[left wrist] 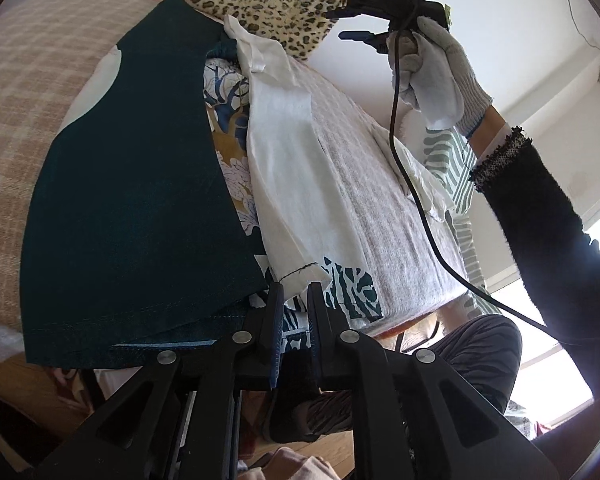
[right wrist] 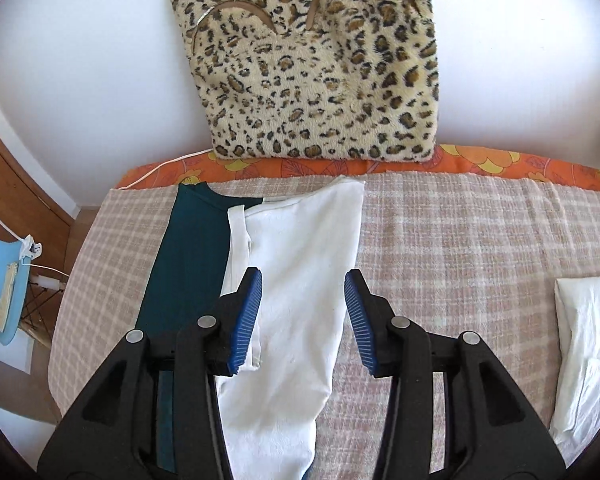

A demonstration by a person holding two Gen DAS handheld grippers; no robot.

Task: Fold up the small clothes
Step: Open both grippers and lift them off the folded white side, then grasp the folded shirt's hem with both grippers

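Note:
A white garment (right wrist: pixel 300 248) lies lengthwise on the checked bed cover (right wrist: pixel 460 240), overlapping a dark teal garment (right wrist: pixel 192 248) on its left. My right gripper (right wrist: pixel 304 312) hangs open above the white garment, and nothing is between its blue pads (right wrist: pixel 246 320). In the left wrist view it shows high up as the right gripper (left wrist: pixel 340 24), held by a gloved hand (left wrist: pixel 436 68). My left gripper (left wrist: pixel 296 292) sits at the near corner of the white garment (left wrist: pixel 292 180). Its jaws are a narrow gap apart, and printed cloth (left wrist: pixel 352 284) shows through the gap. The teal garment (left wrist: pixel 140 200) lies to the left.
A leopard-print cushion (right wrist: pixel 320 60) leans on the wall behind the bed. An orange floral sheet (right wrist: pixel 380 164) edges the far side. A folded white cloth (right wrist: pixel 580 340) lies at the right. A blue stool (right wrist: pixel 4 280) with a cable stands left of the bed. A black cable (left wrist: pixel 420 208) hangs from the right gripper.

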